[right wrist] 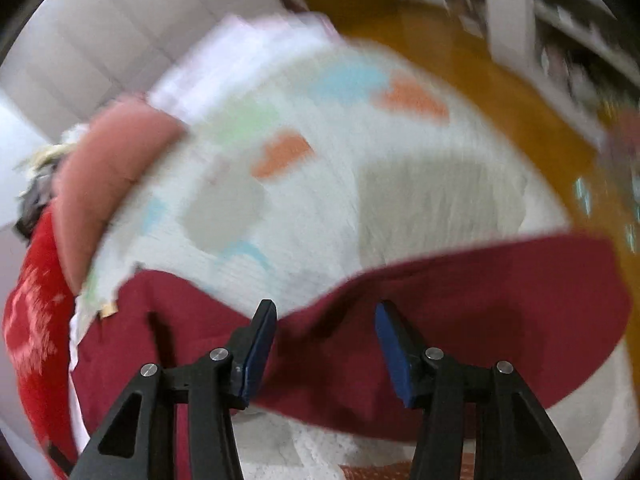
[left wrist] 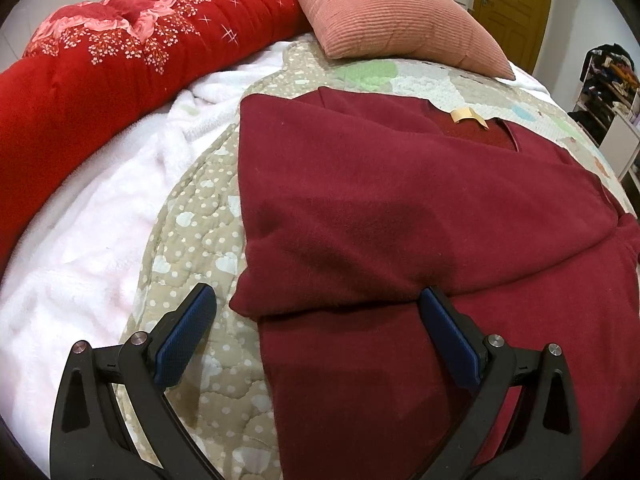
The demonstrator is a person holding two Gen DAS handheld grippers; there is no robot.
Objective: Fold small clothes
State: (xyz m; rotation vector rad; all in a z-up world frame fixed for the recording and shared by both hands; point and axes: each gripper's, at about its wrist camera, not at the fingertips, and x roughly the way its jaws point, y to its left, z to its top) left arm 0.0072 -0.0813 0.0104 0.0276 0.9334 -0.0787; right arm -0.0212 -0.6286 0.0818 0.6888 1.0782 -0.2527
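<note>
A dark red sweater (left wrist: 400, 208) lies partly folded on the bed's quilt (left wrist: 188, 248), near its right edge. The left claw (left wrist: 318, 300) hovers spread, empty. The blurred right view alone shows the right claw (right wrist: 326, 320) half spread over a sleeve, apparently not pinching. Next, likely: fold that sleeve inward.

Two matching tools: left gripper (left wrist: 318, 300) and right gripper (right wrist: 326, 316), each with black plastic arms, triangular cut-outs near the base, round silver screws at the joints, textured blue pads (left wrist: 186, 340) inside the fingers.
</note>
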